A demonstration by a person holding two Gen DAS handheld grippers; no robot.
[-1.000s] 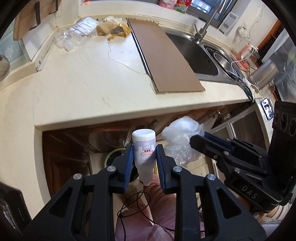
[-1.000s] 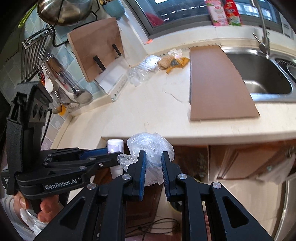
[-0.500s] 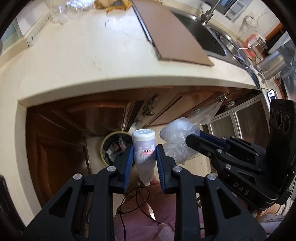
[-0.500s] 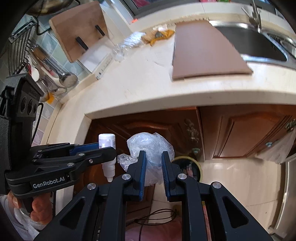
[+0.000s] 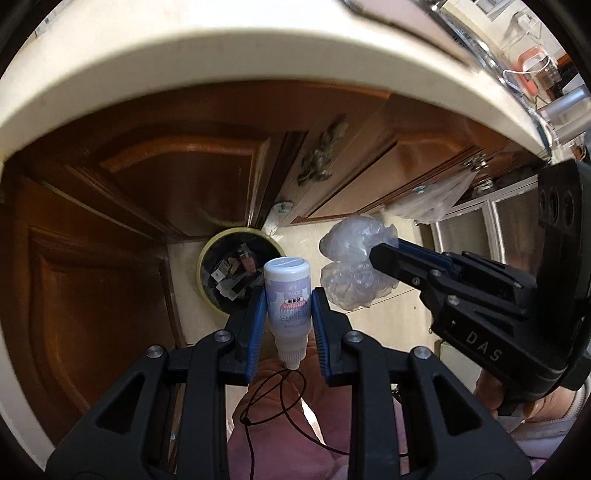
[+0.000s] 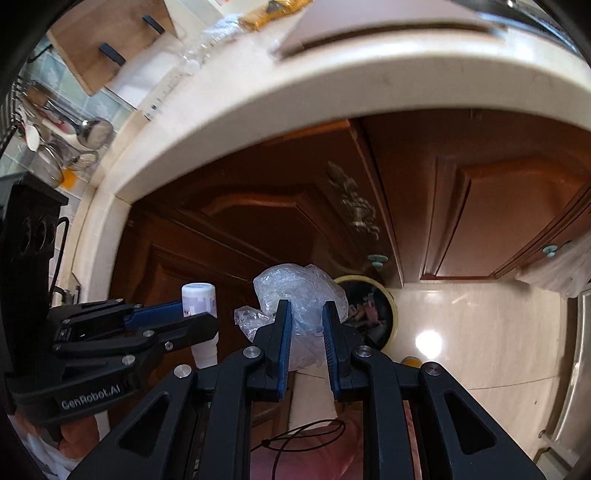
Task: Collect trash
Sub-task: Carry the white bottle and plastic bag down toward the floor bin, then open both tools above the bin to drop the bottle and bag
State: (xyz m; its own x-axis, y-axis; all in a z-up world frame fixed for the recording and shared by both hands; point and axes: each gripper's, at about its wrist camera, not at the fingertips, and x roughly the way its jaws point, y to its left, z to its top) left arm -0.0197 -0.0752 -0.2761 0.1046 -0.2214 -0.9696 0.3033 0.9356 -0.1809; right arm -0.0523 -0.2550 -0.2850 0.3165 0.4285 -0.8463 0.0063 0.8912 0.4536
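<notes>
My left gripper (image 5: 288, 308) is shut on a small white bottle (image 5: 287, 295) with a pale purple label, held upside down above the floor. It also shows in the right wrist view (image 6: 199, 295). My right gripper (image 6: 306, 319) is shut on a crumpled clear plastic bag (image 6: 301, 291), which also shows in the left wrist view (image 5: 354, 269). A round yellow-rimmed trash bin (image 5: 229, 266) with rubbish inside stands on the floor below and just beyond both grippers, against the cabinets; the right wrist view shows it too (image 6: 373, 310).
Brown wooden cabinet doors (image 5: 110, 258) rise behind the bin under the cream countertop edge (image 5: 221, 48). A brown cardboard sheet (image 6: 369, 22), wrappers and a cutting board (image 6: 107, 40) lie on the counter. A black cable (image 5: 280, 398) hangs below the grippers.
Both grippers have come down from counter height to below the counter edge, still holding the bottle and the bag. The trash bin is now larger and nearer beneath them.
</notes>
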